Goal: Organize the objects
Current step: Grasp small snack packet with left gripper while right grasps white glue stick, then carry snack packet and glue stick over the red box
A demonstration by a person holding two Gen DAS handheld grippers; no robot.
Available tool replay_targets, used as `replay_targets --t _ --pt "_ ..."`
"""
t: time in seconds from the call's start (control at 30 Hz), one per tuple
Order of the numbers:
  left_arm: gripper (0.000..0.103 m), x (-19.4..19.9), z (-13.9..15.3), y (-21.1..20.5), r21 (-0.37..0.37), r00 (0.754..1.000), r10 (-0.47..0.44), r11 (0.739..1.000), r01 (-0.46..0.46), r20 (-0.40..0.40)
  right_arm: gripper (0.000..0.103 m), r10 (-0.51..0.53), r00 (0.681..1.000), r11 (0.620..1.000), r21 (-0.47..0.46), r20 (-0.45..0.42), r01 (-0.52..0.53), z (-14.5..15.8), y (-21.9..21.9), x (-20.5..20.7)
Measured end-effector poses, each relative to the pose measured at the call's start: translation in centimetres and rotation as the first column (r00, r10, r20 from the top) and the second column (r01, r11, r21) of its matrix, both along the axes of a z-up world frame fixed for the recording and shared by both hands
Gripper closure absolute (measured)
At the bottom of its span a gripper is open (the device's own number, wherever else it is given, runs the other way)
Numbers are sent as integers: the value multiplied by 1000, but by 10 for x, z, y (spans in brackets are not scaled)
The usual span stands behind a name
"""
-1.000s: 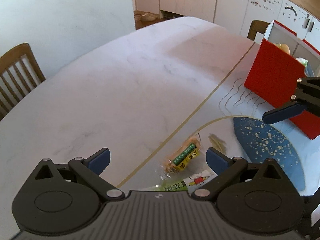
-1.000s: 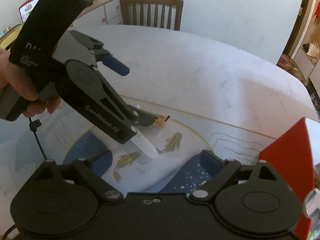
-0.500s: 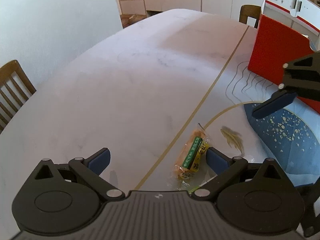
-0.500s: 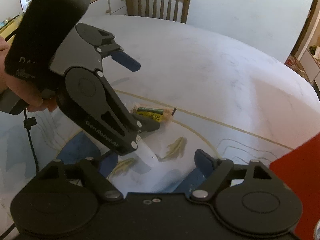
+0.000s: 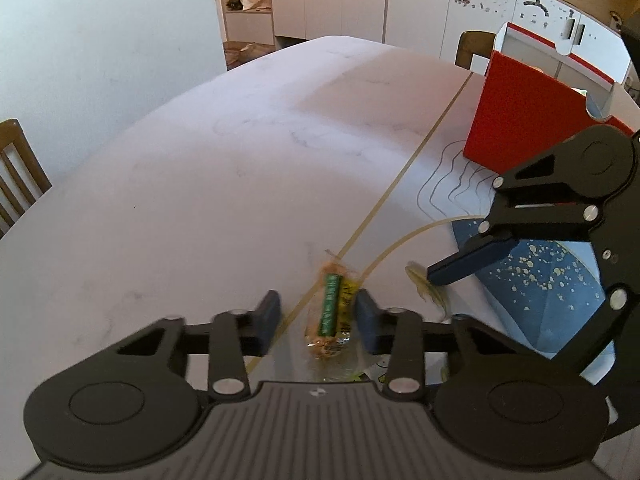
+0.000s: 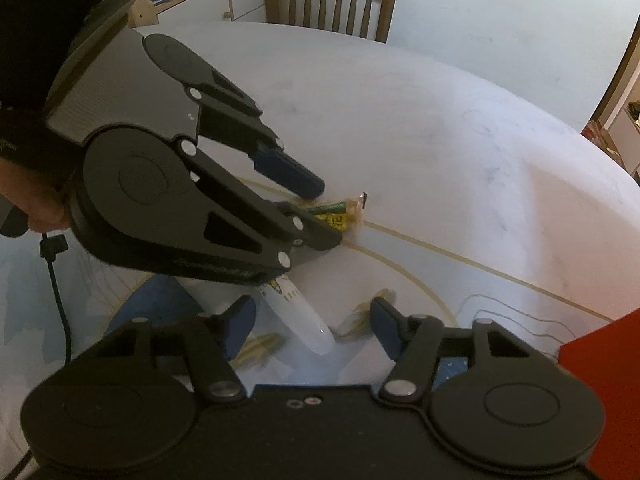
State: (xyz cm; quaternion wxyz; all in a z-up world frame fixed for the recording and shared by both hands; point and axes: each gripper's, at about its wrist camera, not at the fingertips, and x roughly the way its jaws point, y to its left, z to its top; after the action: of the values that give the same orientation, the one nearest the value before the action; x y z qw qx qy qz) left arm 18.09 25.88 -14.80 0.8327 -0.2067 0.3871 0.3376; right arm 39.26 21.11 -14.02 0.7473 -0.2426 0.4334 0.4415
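Snack packet (image 5: 332, 312) lying on the counter (image 5: 200, 184).
I am closing my left gripper (image 5: 318, 316) around it, pads not yet pressing; my right gripper (image 6: 312, 330) is closing around a white tube (image 6: 304, 320).

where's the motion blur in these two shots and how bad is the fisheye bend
Left wrist view: the snack packet is smeared, the table edge bows strongly. Right wrist view: the white tube and fish prints are blurred, the chair stays sharper.

Both wrist views look steeply down, close over the table (image 5: 208, 184), sharing the snack packet (image 5: 331, 312).
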Motion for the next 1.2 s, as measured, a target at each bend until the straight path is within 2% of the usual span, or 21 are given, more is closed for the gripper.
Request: replay_targets --t 0.03,0.1,0.2,0.47,0.67,0.8,0.93,1.2 --pt "73 0 0 0 -2 1000 1 1000 -1 -1 44 2 1000 1000 2 2 -2 0 1 -1" --pt "83 -1 0 0 -5 1000 10 1000 -10 -3 52 9 1000 1000 8 6 -10 -1 3 -3" --pt "83 -6 0 2 -18 999 46 999 -46 3 65 21 1000 1000 18 15 -21 0 6 -9" --pt "84 -29 3 6 -56 986 161 986 -158 38 78 55 998 998 17 27 -55 0 11 -28" --pt "84 -43 12 3 -52 972 231 972 -228 53 86 23 1000 999 24 2 -23 -1 1 -41" --pt "84 -47 19 -2 -50 963 265 964 -262 55 87 -20 999 999 34 -47 21 -1 -19 -48" --pt "84 -51 24 -12 -83 956 281 958 -274 80 87 -87 992 995 37 -94 91 0 -42 -52" --pt "84 -33 27 -54 -115 960 273 957 -265 61 88 -204 950 966 110 -236 234 25 -66 -42"
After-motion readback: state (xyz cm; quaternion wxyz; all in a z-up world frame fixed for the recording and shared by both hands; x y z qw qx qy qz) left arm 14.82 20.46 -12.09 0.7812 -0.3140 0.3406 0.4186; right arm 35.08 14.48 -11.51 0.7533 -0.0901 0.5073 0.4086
